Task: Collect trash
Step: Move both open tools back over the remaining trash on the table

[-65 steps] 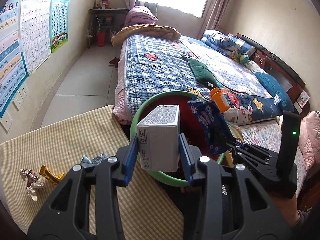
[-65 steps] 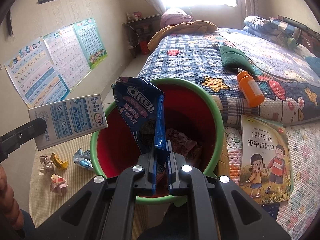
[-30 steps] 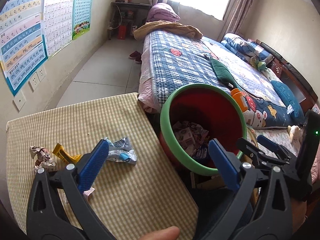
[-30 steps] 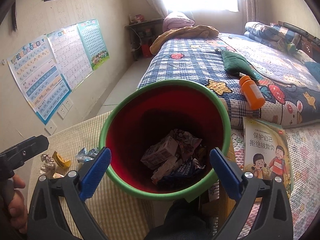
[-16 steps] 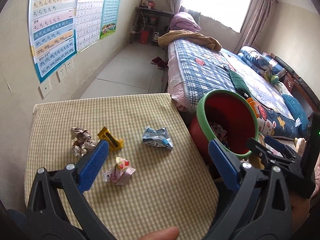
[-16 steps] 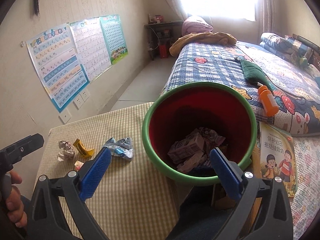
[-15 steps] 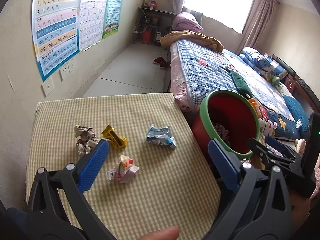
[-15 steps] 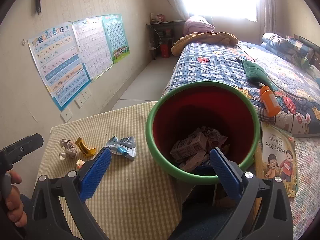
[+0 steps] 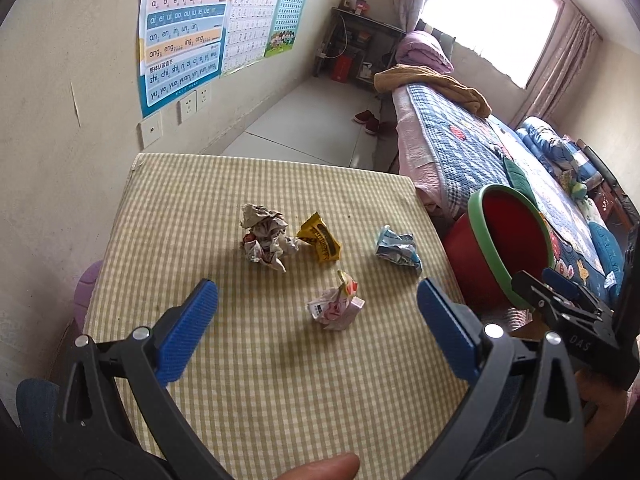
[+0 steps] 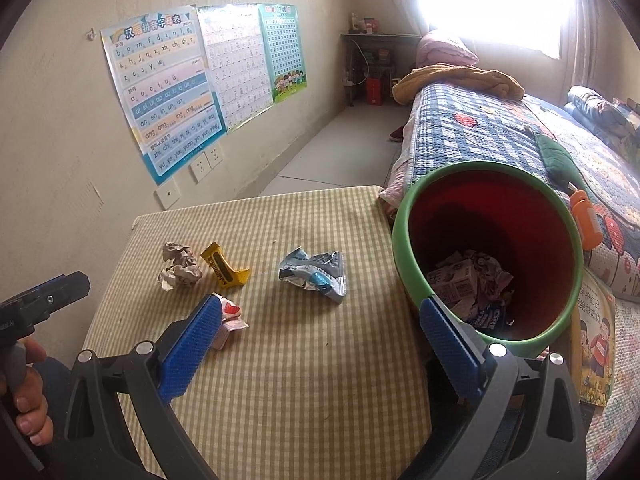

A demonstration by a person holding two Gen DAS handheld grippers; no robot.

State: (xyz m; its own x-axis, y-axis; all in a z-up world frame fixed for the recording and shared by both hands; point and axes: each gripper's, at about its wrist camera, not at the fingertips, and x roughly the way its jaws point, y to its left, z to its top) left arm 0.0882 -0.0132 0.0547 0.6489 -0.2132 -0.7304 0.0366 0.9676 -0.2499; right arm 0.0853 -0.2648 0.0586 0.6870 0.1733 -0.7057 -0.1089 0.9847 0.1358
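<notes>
On the yellow checked table (image 9: pixel 280 392) lie a crumpled paper ball (image 9: pixel 265 237), a yellow wrapper (image 9: pixel 319 237), a silver-blue wrapper (image 9: pixel 397 246) and a pink-white wrapper (image 9: pixel 335 306). My left gripper (image 9: pixel 316 320) is open and empty, just above the pink-white wrapper. My right gripper (image 10: pixel 318 338) is open and empty over the table's right part, near the silver-blue wrapper (image 10: pixel 314 273). The red bin with a green rim (image 10: pixel 404 216) stands beside the table and holds a carton and wrappers.
A bed with a blue checked quilt (image 10: pixel 472 132) lies beyond the bin. An orange bottle (image 10: pixel 585 222) and a children's book (image 10: pixel 594 340) lie to the bin's right. Posters and sockets are on the left wall (image 9: pixel 180 40). The table edge runs beside the bin.
Both grippers let go of their trash over the bin, opened, and swung left and back over the table. The carton and Oreo wrapper now lie in the bin.
</notes>
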